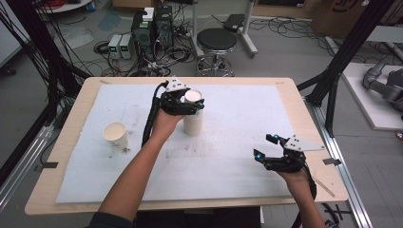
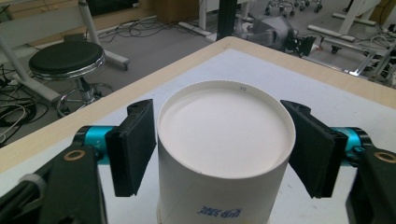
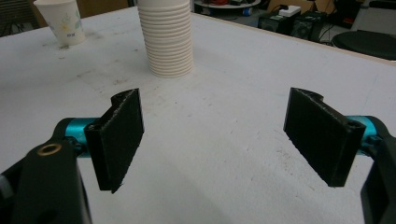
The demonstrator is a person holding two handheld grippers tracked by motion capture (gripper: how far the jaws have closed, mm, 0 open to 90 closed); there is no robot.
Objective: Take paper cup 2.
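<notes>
A tall stack of upturned white paper cups point(image 1: 194, 124) stands mid-table on the white mat point(image 1: 237, 109). My left gripper point(image 1: 190, 105) reaches it from the near left at the top. In the left gripper view both black pads point(image 2: 135, 144) press against the sides of the topmost cup point(image 2: 224, 135), whose recessed base faces up. My right gripper point(image 1: 266, 146) hovers open over the mat at the near right, nothing between its pads point(image 3: 119, 135). The right gripper view has the ribbed stack point(image 3: 166, 39) ahead and a single upright printed cup point(image 3: 60, 21) farther off.
The single cup point(image 1: 115, 134) stands on the mat's left part. The wooden table edge point(image 1: 294, 95) frames the mat. Beyond the far edge are a black stool point(image 1: 216, 42), computer boxes point(image 1: 152, 28) and tangled cables. Black frame posts point(image 1: 342, 61) rise at the right.
</notes>
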